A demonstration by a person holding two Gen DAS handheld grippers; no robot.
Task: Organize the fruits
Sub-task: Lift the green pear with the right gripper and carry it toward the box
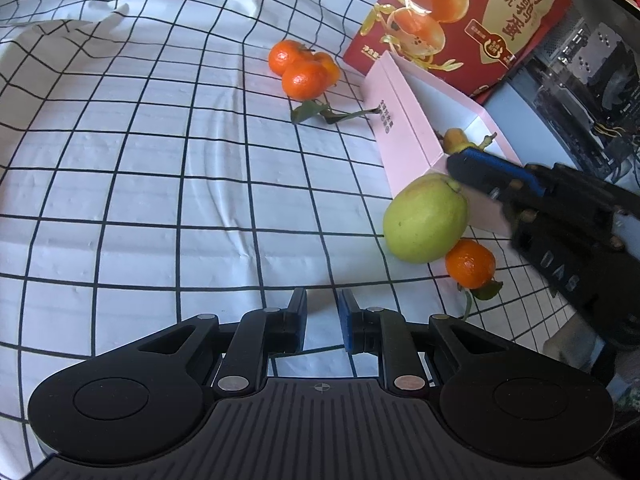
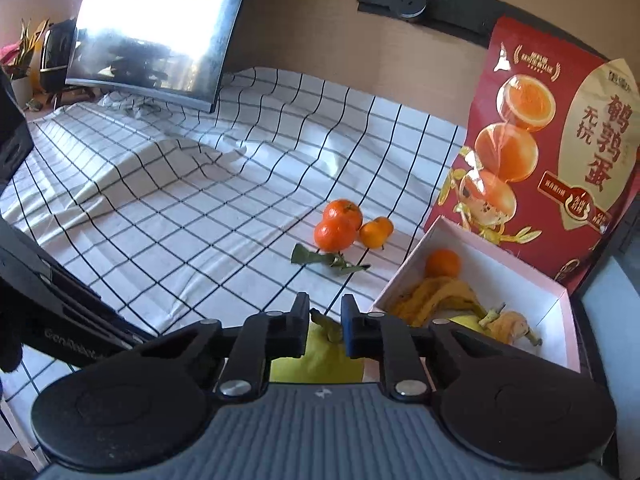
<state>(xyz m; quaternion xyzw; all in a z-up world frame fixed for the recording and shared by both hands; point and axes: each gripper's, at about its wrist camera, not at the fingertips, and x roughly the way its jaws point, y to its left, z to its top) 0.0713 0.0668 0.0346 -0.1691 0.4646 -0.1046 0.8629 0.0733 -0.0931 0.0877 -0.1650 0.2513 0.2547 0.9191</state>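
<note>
A green pear (image 1: 426,218) rests on the checked cloth against the near end of the pink box (image 1: 404,136). My right gripper (image 1: 454,164) comes in from the right and is shut on the pear's stem (image 2: 326,326), with the pear (image 2: 316,354) just below its fingers. A single mandarin (image 1: 470,262) lies beside the pear. Three more mandarins (image 1: 302,68) sit together farther back. The box (image 2: 500,256) holds one mandarin (image 2: 442,263) and browned bananas (image 2: 440,298). My left gripper (image 1: 322,300) hovers shut over bare cloth, holding nothing.
A tall red food package (image 1: 472,16) stands behind the box. A computer case (image 1: 592,60) lies to the right. Loose green leaves (image 1: 316,112) lie near the three mandarins. A monitor (image 2: 156,28) stands at the far left of the rumpled cloth.
</note>
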